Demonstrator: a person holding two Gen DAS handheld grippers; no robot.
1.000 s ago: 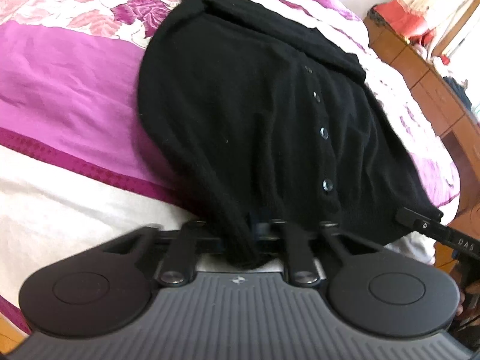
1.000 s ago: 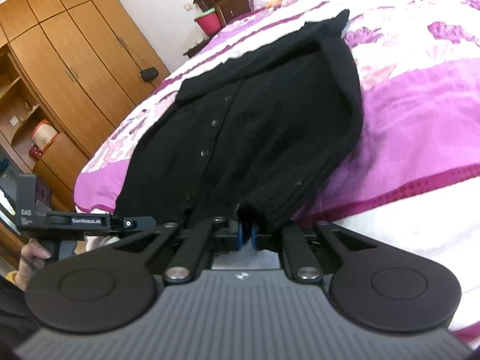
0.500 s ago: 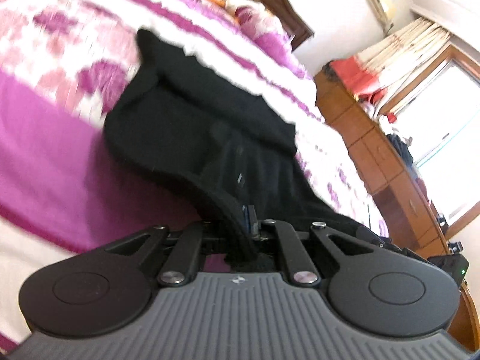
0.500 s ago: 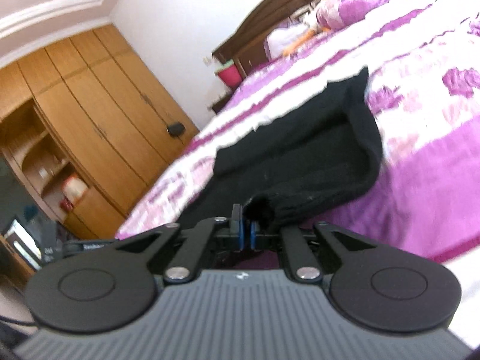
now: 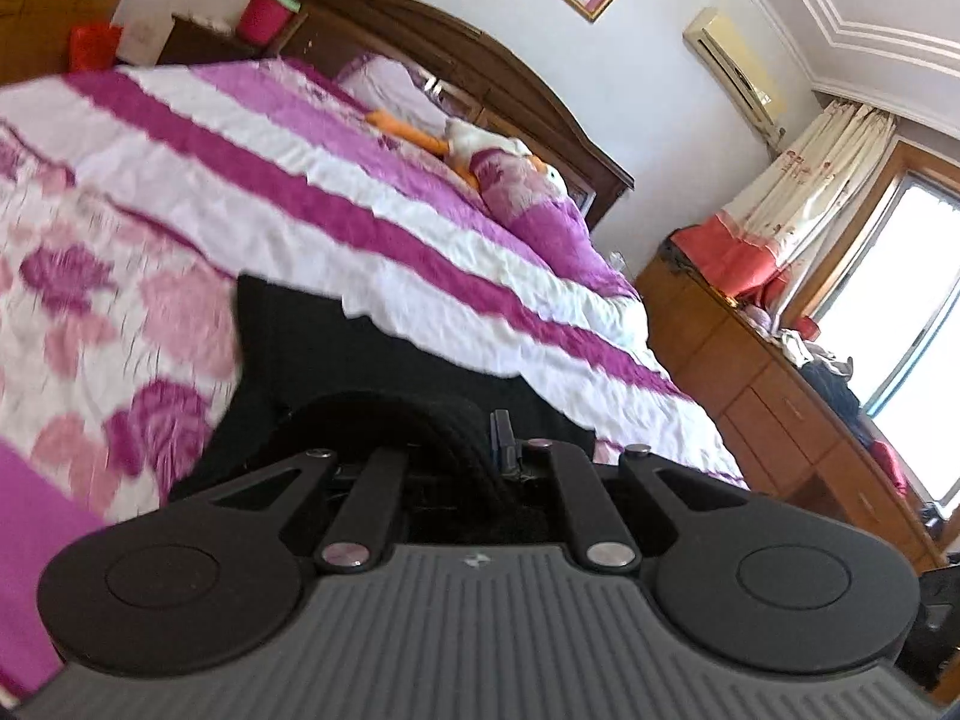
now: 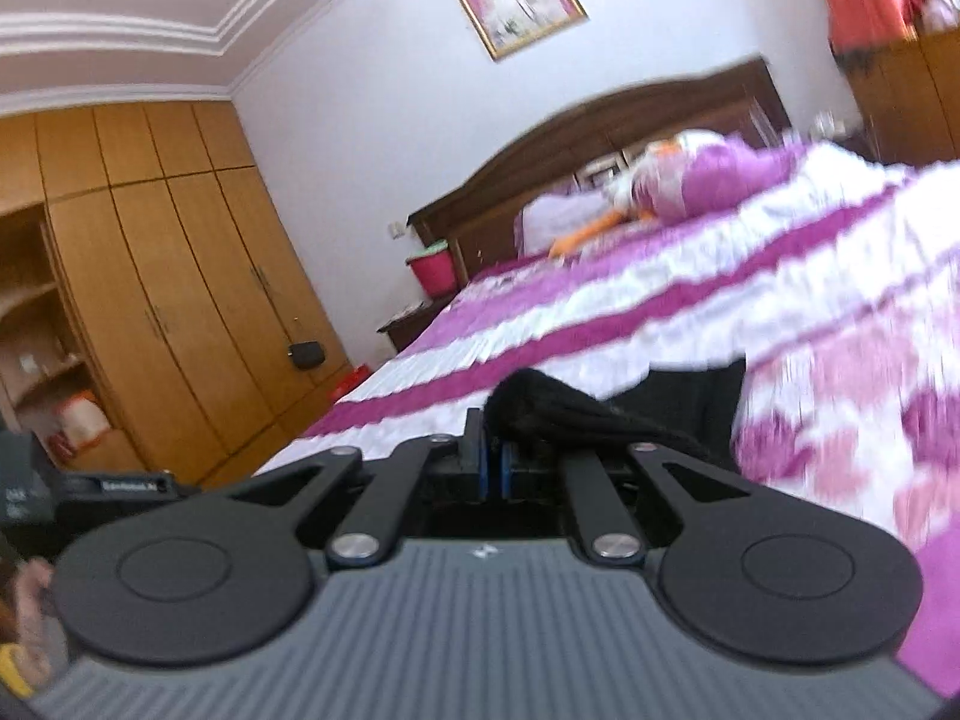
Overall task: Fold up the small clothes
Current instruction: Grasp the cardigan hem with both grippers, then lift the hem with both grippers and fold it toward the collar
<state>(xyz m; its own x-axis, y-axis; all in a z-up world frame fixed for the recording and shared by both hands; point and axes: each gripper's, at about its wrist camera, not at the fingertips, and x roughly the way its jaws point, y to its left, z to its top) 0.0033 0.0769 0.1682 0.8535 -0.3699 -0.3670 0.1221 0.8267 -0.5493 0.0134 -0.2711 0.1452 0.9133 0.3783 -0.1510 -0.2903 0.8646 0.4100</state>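
A small black knit cardigan (image 5: 336, 354) lies on the purple and white bedspread (image 5: 252, 192). My left gripper (image 5: 495, 450) is shut on the cardigan's hem, which bunches over the closed fingers. In the right wrist view my right gripper (image 6: 495, 450) is shut on the other corner of the cardigan (image 6: 558, 414), lifted and carried toward the far part of the garment (image 6: 696, 384). Most of the cardigan is hidden behind the gripper bodies. The left gripper's body (image 6: 108, 489) shows at the left edge of the right wrist view.
A dark wooden headboard (image 5: 480, 60) and pillows (image 5: 522, 192) stand at the bed's far end. A wooden dresser (image 5: 780, 396) stands on the right, a wardrobe (image 6: 150, 300) on the left. A red bucket (image 6: 435, 270) sits on a nightstand.
Both grippers have lifted the cardigan's lower hem and swung it forward toward the collar end. The cameras have tilted up, so the buttoned front is out of sight.
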